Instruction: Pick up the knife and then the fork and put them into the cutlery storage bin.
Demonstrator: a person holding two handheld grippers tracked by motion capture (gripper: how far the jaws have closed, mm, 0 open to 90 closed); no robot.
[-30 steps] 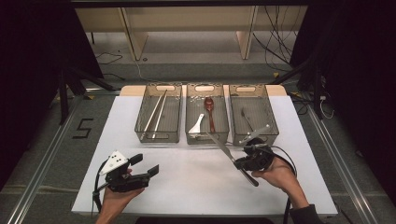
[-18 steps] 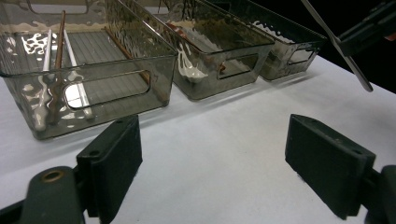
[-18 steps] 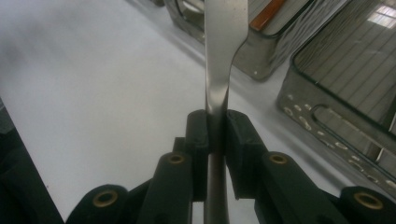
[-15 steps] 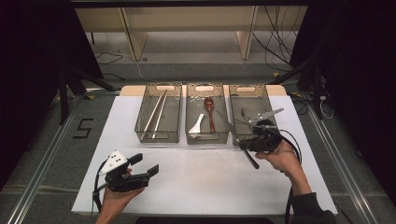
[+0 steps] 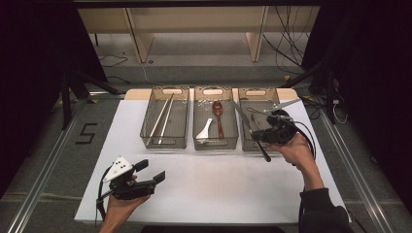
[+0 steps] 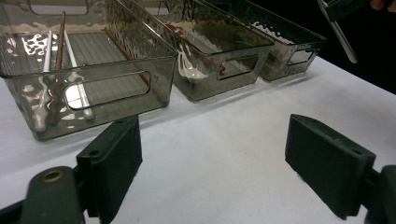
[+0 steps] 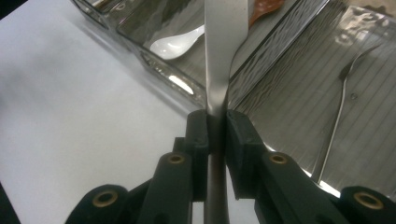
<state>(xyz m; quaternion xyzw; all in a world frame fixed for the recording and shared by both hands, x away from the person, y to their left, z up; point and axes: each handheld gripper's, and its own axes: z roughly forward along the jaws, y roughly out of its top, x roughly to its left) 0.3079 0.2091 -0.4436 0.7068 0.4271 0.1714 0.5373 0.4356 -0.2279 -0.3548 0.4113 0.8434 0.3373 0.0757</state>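
White table carries three bins. Right gripper clamps a knife above the rightmost bin — not yet deposited; left gripper open, idle, well short of it.

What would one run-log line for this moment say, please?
right gripper: shut on knife, above right bin | left gripper: open, nothing between jaws | fork: in right bin

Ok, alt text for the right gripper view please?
The right gripper is shut on a table knife, whose blade runs up the picture over the edge of two clear bins. A white spoon lies in the left bin, a fork in the right one.
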